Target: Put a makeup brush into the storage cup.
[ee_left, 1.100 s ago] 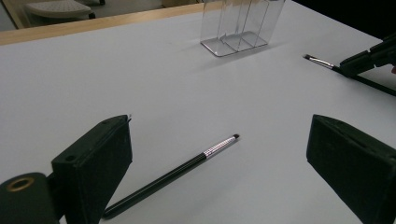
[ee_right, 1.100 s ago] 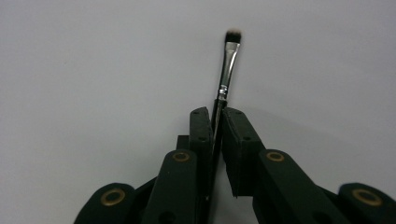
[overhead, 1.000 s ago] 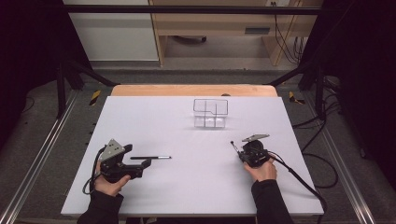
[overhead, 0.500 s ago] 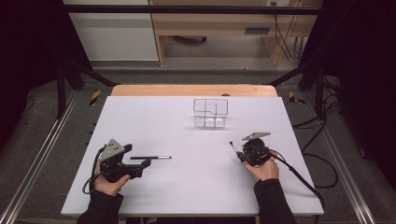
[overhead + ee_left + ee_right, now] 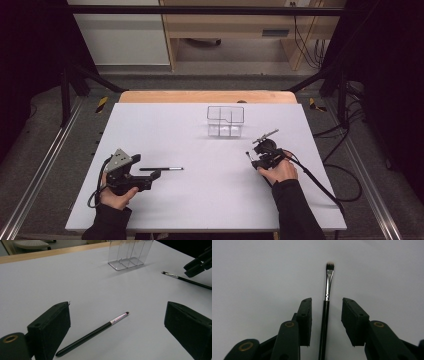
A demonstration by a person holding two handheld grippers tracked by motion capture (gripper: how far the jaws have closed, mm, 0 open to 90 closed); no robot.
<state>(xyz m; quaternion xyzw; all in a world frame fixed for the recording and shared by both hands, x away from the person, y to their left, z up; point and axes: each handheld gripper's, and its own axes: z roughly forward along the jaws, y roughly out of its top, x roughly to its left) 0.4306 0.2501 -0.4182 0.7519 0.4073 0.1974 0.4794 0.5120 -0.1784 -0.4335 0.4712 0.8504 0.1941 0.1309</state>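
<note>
Lifted right claw slightly off bench, jaws just opening; brush lay loose between spread pads, untouched. Left claw spread wide around pen.

I see my left gripper as a chunky matte black body topped by a grey three-cornered plate, with a black cable looping from its rear. My right gripper is the same black, trailing a long black cable. Its jaws are flat black blocks with small screw holes, hinged on arms with brass-ringed pivots. Both my sleeves are black.
</note>
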